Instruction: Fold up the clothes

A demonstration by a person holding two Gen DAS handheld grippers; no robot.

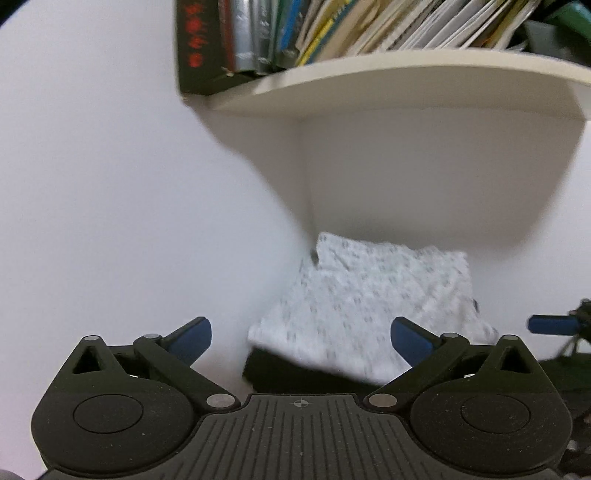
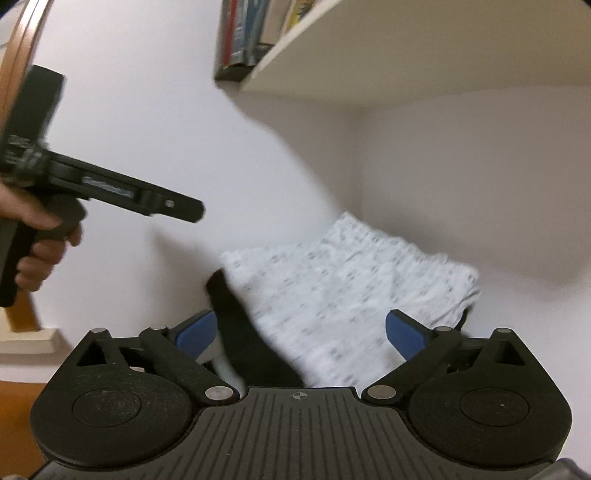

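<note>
In the left wrist view, the left gripper filled the bottom of the frame, its blue-padded jaws spread wide and holding nothing. Between and beyond them, in the lower centre, lay the folded white garment with a small grey print, blurred, resting on top of a folded black garment whose edge showed beneath it at the lower centre. Both sat against the corner of the plain white wall. Across the top of the frame ran a white wall shelf carrying a row of leaning books, with a black box with red marks at its left end. At the right edge, mid-height, one blue pad of the right gripper poked into view.

In the right wrist view, the right gripper took up the bottom of the frame, its jaws likewise spread apart and empty. The white printed garment lay in the centre right, overlapping the black garment, which showed along its left side. At the left edge a person's hand gripped the black handle of the left gripper, seen side-on and pointing toward the centre; from there I cannot tell how its jaws stood. The shelf sat at the upper right, and a curved brown wooden frame ran along the upper left corner
</note>
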